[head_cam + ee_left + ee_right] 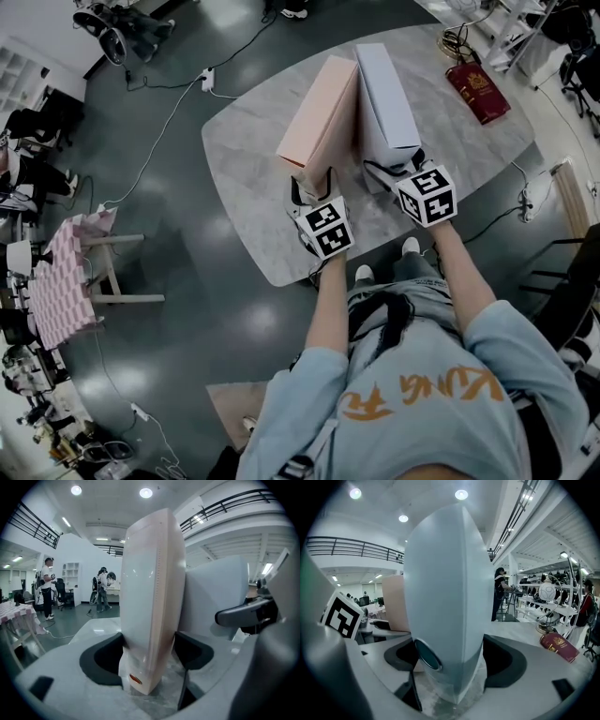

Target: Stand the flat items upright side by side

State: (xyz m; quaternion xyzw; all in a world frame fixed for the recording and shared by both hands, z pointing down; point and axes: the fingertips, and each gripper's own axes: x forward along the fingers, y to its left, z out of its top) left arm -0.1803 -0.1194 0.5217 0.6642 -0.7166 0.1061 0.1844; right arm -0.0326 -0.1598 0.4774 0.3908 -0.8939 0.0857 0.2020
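Head view looks steeply down on a grey marbled table [248, 141] where two flat boxes stand on their long narrow edges, side by side. The pink box [319, 112] is on the left and the pale blue box [384, 94] on the right. They run away from the person almost parallel, and their top edges look as if they meet along the middle, though I cannot tell whether the sides touch lower down.

The left tongs [312, 186] hold the near end of the pink box. In the left gripper view that box rises upright between the two dark pads, both pads lie against its sides, and its bottom corner sits on the table. The pale blue box stands just to its right there.

The right tongs [394, 167] hold the near end of the pale blue box in the same way. In the right gripper view both pads press on the box's sides low down, with its lower edge on the table and the pink box showing just behind it on the left.

A red booklet [478, 91] lies flat near the table's far right edge, well apart from both boxes.
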